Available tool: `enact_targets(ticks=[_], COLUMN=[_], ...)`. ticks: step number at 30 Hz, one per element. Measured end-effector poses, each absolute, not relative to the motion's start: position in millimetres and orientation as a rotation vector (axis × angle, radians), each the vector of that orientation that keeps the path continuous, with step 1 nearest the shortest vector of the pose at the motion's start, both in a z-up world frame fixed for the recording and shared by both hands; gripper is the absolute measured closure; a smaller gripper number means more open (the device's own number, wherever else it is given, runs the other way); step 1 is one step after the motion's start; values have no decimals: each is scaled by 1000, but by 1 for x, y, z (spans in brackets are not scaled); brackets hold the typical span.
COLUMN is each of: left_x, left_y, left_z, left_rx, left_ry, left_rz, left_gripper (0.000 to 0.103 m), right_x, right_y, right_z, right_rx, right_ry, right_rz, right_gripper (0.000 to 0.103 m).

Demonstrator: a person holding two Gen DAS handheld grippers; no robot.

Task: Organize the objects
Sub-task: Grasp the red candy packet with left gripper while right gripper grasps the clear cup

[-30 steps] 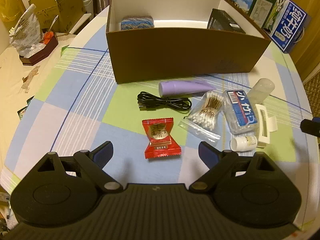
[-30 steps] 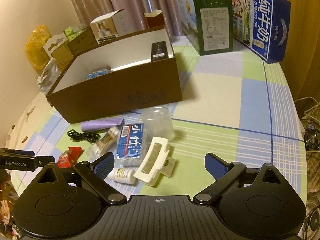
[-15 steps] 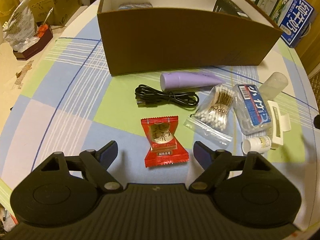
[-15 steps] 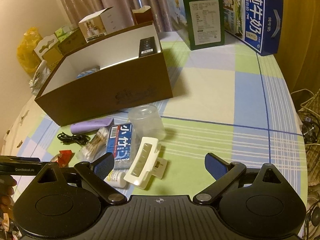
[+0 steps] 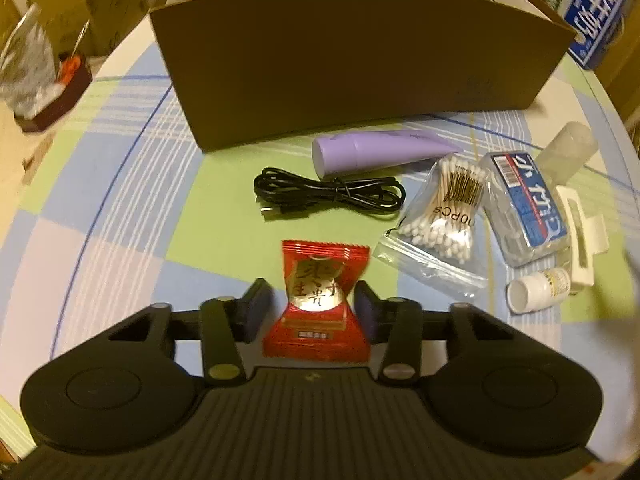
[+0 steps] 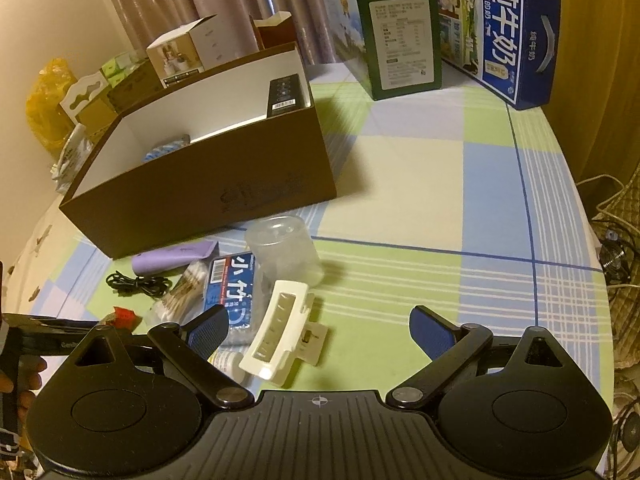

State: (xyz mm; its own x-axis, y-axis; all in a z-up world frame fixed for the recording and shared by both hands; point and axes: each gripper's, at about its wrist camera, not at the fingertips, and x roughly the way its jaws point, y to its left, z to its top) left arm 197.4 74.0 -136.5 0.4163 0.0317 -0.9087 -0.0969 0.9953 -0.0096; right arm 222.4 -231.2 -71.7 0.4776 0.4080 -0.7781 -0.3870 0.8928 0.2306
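A red candy packet (image 5: pixel 316 280) lies on the checked tablecloth, and my left gripper (image 5: pixel 310 308) has its two pads drawn in against the packet's sides. Behind it stands the brown cardboard box (image 5: pixel 360 60), open at the top. Between them lie a black cable (image 5: pixel 328 194), a purple tube (image 5: pixel 372 150), a bag of cotton swabs (image 5: pixel 444 216), a blue-labelled plastic case (image 5: pixel 524 204), a small white bottle (image 5: pixel 536 290) and a white hair clip (image 5: pixel 580 232). My right gripper (image 6: pixel 319 316) hangs open, with the hair clip (image 6: pixel 280 328) near its left finger.
A clear plastic cup (image 6: pixel 284 252) lies by the box (image 6: pixel 208 188), which holds a black item (image 6: pixel 284 94) and a blue patterned one (image 6: pixel 166 148). Milk cartons (image 6: pixel 500 28) and a green carton (image 6: pixel 400 36) stand at the back. The table edge curves away on the right; clutter sits beyond the left edge.
My left gripper has dropped forward over the red packet and its fingers have shut from wide open onto it. The right gripper has drifted slightly and stays open.
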Motion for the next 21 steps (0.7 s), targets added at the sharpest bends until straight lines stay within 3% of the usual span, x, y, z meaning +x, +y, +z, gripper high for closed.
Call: enact_targets(ticks=[4,14,18,21], left_x=[196,189,190,191], left_y=[79,105,117,124], left_z=[-136,-115,-105,-98], left_rx=[-59,-55,-58,-60], left_ry=[1130,1079,1052,1035], left_rz=[81,156,194,215], left_gripper=[75,76,76,76], right_x=[225,235,245,254], right_y=[-228,-209,-196,-184], right_z=[-73,-75,-80,-86], right_rx=[19,-35,-78,-90], right_ry=[953,902,876,867], right_rz=[498,541,559,568], right_gripper=[8,9,25,29])
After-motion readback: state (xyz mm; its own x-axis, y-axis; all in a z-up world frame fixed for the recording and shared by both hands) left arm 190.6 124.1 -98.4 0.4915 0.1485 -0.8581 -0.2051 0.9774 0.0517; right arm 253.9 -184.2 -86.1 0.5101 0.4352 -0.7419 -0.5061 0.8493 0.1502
